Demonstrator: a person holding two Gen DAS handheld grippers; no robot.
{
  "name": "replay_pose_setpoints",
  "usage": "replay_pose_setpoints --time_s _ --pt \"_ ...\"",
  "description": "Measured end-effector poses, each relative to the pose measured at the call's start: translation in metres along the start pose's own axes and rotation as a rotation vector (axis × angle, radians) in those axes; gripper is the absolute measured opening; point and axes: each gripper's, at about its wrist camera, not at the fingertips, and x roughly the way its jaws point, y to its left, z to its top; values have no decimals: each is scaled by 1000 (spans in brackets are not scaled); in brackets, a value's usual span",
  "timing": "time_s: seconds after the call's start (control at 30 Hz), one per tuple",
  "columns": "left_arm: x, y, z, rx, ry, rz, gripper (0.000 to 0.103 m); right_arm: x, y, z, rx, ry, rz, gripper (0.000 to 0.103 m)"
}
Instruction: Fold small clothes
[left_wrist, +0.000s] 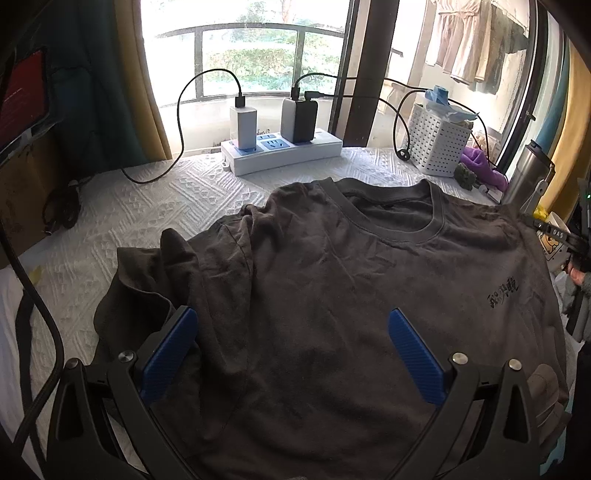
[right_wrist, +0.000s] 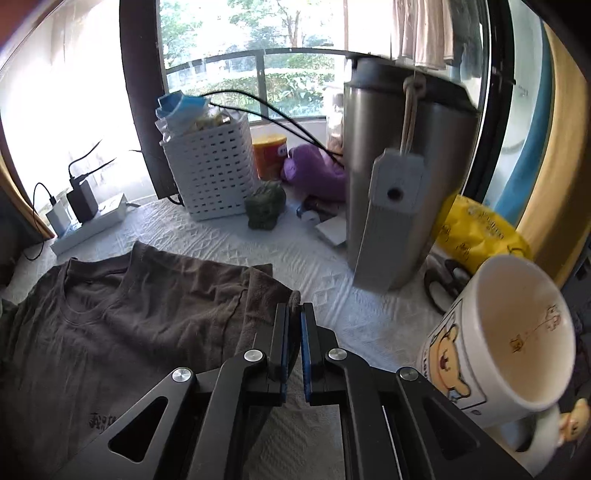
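The fold is at its sleeve stage, by my reading: the dark grey T-shirt (left_wrist: 332, 280) lies face up on the white textured counter (left_wrist: 147, 206), collar toward the window, and the right claw (right_wrist: 294, 314) is clenched on the edge of the sleeve (right_wrist: 273, 291) on its side, a small tuft of cloth showing above the blue pads (right_wrist: 305, 354). The next move probably calls for carrying that sleeve inward across the chest, keeping low enough to clear the mug (right_wrist: 517, 332) and steel flask (right_wrist: 402, 184) just beside it. The left claw (left_wrist: 291, 321) is released, jaws wide apart, over the shirt's body, with the other, bunched sleeve (left_wrist: 155, 284) near its left finger.
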Motion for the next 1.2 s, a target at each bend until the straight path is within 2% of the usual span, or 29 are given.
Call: replay_pose_setpoints --time_s 0.2,0.33,0.4,0.5,0.53,0.63,0.8,0.87,0.9,0.93,0.97,1.03,1.13,1.2 --pt "-6 1 2 -4 -19 -12 102 -31 3 20 -22 -74 -53 5" --pt "-12 3 4 -11 -41 -18 102 -58 26 35 -95 -121 -85 5" --pt "-14 3 4 -12 -47 -21 102 -67 41 38 -148 -143 -133 5" --pt "-14 3 1 -12 -43 -27 102 -70 84 34 -306 -174 -251 5" --pt "-13 3 0 -12 -39 -29 102 -67 94 30 -333 -168 -247 5" --pt "-15 4 -3 -12 -37 -33 102 -39 142 3 -424 -72 -144 5" --pt "-23 11 -6 -22 -43 -25 102 8 166 -35 -382 114 8 7" --pt "-24 15 -7 -30 -38 -14 102 10 166 -41 -336 149 63 27" --pt "-24 16 -8 -33 -36 -11 102 6 165 -42 -322 147 91 64" --pt "-23 18 -9 -37 -33 -7 102 -1 161 -45 -299 139 132 94" --pt "-22 19 -9 -40 -29 -4 102 -7 157 -46 -279 136 161 99" --pt "-22 20 -9 -42 -25 -1 102 -22 146 -46 -228 126 224 98" --pt "-23 17 -10 -33 -22 4 102 -53 108 -42 -123 75 246 98" --pt "-21 14 -9 -28 -16 1 102 -64 79 -35 -56 33 228 98"
